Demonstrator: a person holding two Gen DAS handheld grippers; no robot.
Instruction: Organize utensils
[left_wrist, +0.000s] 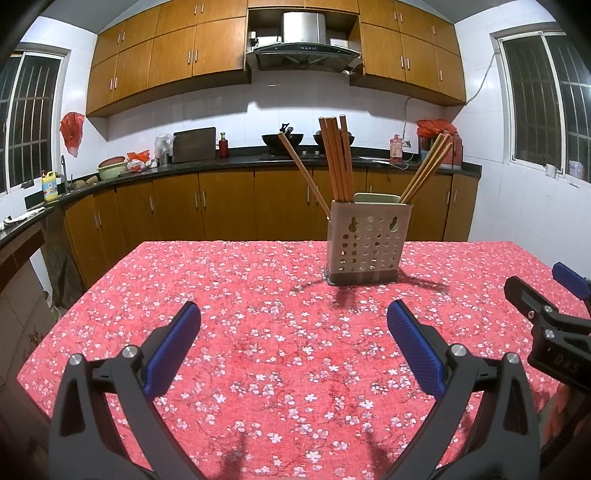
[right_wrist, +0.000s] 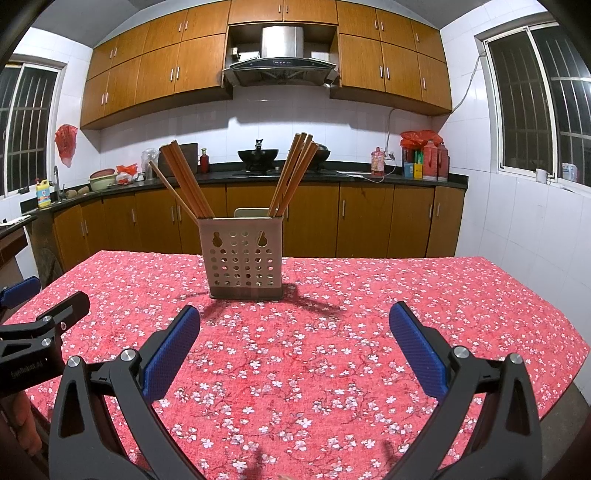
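Room: a kitchen with wooden wall cabinets (right_wrist: 155, 70), a steel range hood (right_wrist: 282, 55) at 12 o'clock, and a dark counter (right_wrist: 369, 176) running below them.
Table: covered by a red cloth with white blossoms (left_wrist: 266, 332); it fills the lower half of both wrist views.
Counter items: two black woks (right_wrist: 258, 155) under the hood, a green basin (left_wrist: 110, 168) at 10 o'clock, a yellow bottle (left_wrist: 50, 186) by the tap, red flasks (right_wrist: 436, 158) at 2 o'clock — their labels are too small to read.
Holder: a beige perforated utensil holder (left_wrist: 369, 243) stands upright on the cloth, at 1 o'clock in the left wrist view and at 12 o'clock in the right wrist view, well apart from both tools.
Contents: wooden chopsticks (left_wrist: 336, 158) — one bunch near upright, one stick leaning out to 11 o'clock, a few leaning to 1 o'clock.
Left gripper (left_wrist: 293, 314): blue-padded tongs spread wide, nothing between them, hovering over the cloth.
Right gripper (right_wrist: 294, 317): tongs spread wide too, holding nothing; in the left wrist view it shows at 3 o'clock.
Writing: "DAS" on the right gripper's black body in the left wrist view; small lettering on the left gripper's body in the right wrist view, not legible.
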